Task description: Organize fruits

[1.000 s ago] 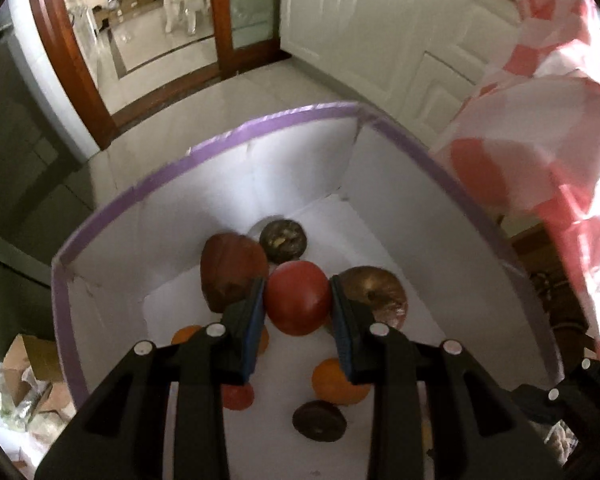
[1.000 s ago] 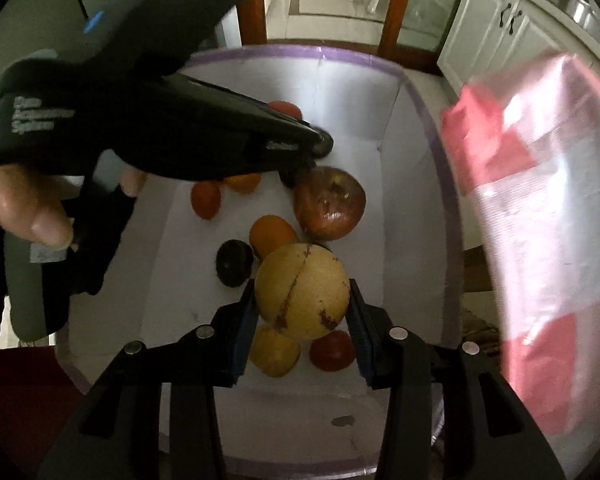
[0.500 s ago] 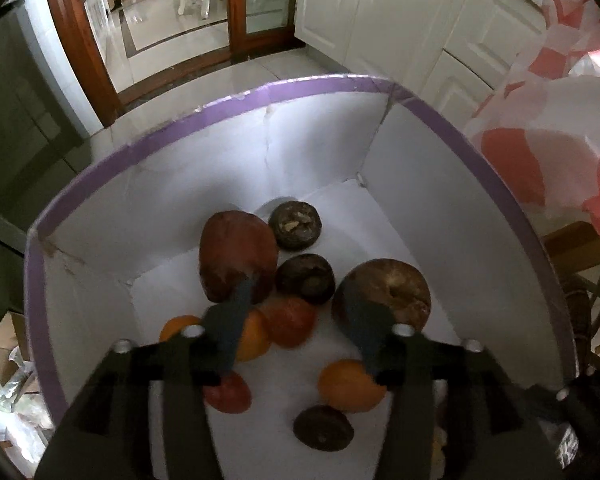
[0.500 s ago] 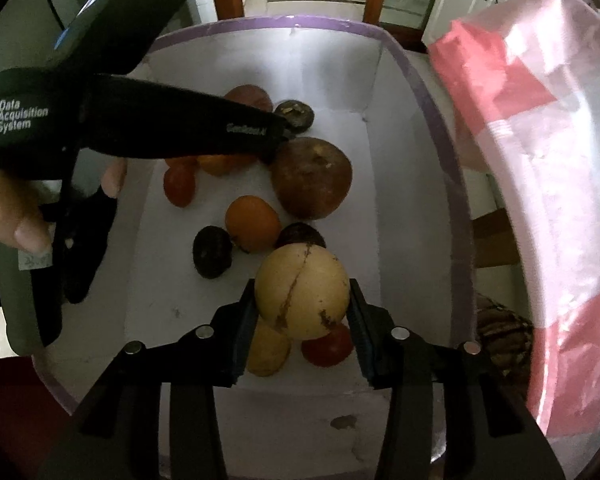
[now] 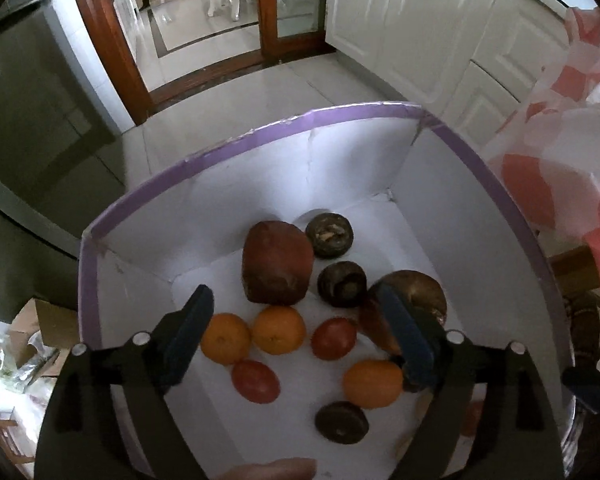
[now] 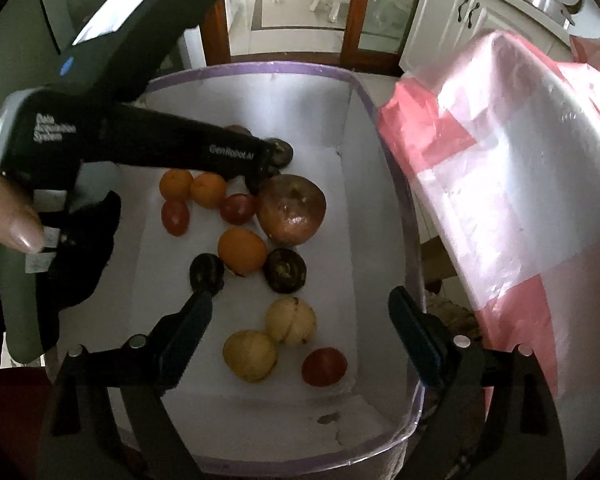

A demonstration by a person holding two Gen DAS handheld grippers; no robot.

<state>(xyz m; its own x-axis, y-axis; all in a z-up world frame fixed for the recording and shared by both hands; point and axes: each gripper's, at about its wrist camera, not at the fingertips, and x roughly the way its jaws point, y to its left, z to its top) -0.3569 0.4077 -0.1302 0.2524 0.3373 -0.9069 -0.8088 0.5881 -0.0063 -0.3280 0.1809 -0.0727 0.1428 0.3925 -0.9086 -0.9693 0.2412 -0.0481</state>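
A: How far along is the sorting?

B: Well on, I'd say. The white box holds oranges, tomatoes, dark fruits and two pale yellow fruits near its close wall.

A: And the tongs?

B: The left tongs and right tongs have just been opening; both stand wide above the box, nothing between them.

A: Anything left?

B: Can't tell; the pink-and-white bag on the right hides whatever remains.

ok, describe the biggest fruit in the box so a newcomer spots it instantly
Look in the white box with the purple rim, on the side nearest the pink-and-white bag. The big brownish-red round fruit sits past the middle, beside a small tomato. It dwarfs every neighbour and has a mottled, glossy skin.
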